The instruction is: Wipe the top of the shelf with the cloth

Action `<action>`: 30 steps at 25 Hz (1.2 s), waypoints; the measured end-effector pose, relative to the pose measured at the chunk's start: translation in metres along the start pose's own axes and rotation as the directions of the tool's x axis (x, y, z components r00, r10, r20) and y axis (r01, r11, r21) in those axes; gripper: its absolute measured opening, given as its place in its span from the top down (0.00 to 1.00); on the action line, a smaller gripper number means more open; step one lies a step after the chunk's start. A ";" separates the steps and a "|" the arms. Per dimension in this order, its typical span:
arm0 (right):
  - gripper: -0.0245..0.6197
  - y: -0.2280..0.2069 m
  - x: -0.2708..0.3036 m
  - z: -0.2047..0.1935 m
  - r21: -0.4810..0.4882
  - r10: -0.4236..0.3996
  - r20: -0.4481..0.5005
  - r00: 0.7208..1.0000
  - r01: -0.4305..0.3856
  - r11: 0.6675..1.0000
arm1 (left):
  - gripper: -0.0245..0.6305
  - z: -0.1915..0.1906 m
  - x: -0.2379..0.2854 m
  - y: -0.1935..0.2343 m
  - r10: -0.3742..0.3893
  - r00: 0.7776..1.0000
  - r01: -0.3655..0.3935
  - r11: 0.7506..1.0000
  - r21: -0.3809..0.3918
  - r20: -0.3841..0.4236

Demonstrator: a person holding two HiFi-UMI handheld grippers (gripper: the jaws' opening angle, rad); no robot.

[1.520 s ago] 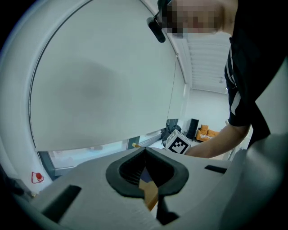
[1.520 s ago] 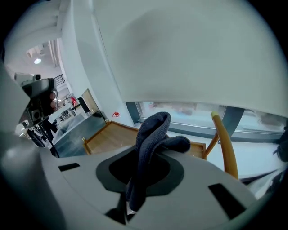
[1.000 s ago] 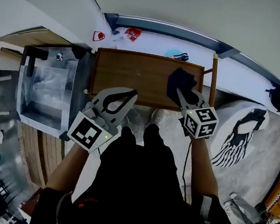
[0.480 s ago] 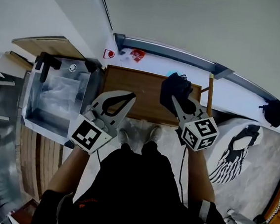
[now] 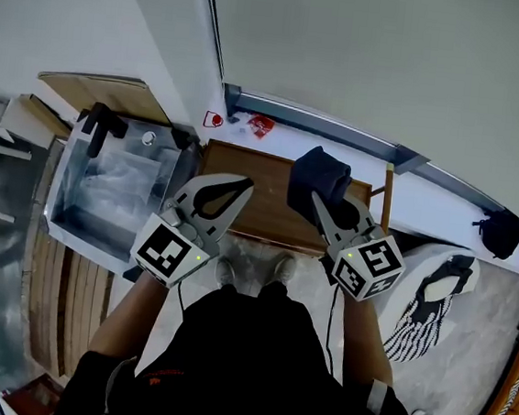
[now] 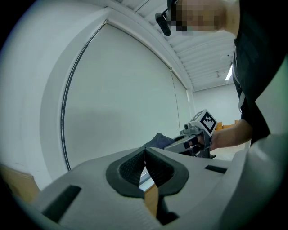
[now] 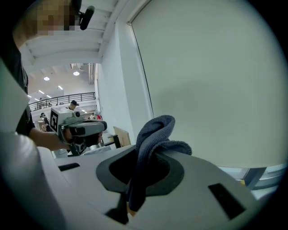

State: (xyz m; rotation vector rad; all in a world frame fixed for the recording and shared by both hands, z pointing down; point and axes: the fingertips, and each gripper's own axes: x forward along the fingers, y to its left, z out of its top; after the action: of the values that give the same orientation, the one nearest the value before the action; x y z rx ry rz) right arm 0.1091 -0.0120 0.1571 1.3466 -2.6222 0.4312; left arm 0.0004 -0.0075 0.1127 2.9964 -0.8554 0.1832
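The brown wooden shelf top (image 5: pixel 259 213) lies below and in front of me, against the white wall. My right gripper (image 5: pixel 317 197) is shut on a dark blue cloth (image 5: pixel 319 173), which bunches up over the shelf's right half. In the right gripper view the cloth (image 7: pixel 155 131) stands up out of the closed right gripper (image 7: pixel 143 155) against the wall. My left gripper (image 5: pixel 245 183) hovers over the shelf's left half, shut with nothing in it. In the left gripper view the pads of the left gripper (image 6: pixel 145 152) meet, with a sliver of shelf (image 6: pixel 151 203) below them.
A metal box (image 5: pixel 105 186) stands just left of the shelf. Behind the shelf runs a white ledge (image 5: pixel 294 141) with small red items (image 5: pixel 260 126). A wooden post (image 5: pixel 389 197) rises at the shelf's right end. A black-and-white patterned piece (image 5: pixel 436 285) and a black bag (image 5: pixel 497 231) lie right.
The head view has pulled back, so the shelf looks smaller. The right gripper, still holding the cloth, has drifted left over the shelf. The left gripper has stayed shut.
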 end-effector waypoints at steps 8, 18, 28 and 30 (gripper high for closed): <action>0.90 0.027 0.011 0.022 -0.038 0.051 0.027 0.998 -0.049 0.998 | 0.93 0.002 -0.016 0.022 0.038 0.999 -0.038 0.999 -0.005 0.025; 0.90 0.045 0.017 0.042 -0.090 0.111 0.038 0.993 -0.107 0.990 | 0.93 0.007 -0.019 0.028 0.066 0.997 -0.065 0.998 -0.027 0.034; 0.90 0.045 0.030 0.037 -0.086 0.129 0.014 0.992 -0.127 0.988 | 0.93 -0.003 -0.018 0.033 0.070 0.997 -0.069 0.996 -0.055 0.021; 0.90 0.045 0.031 0.036 -0.085 0.131 0.011 0.991 -0.129 0.988 | 0.93 -0.004 -0.017 0.032 0.071 0.997 -0.069 0.996 -0.058 0.018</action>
State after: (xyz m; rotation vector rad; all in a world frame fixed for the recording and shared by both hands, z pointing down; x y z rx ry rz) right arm 0.0545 -0.0226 0.1234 1.1634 -2.7185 0.3240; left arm -0.0317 -0.0258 0.1146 2.9224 -0.9514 0.1277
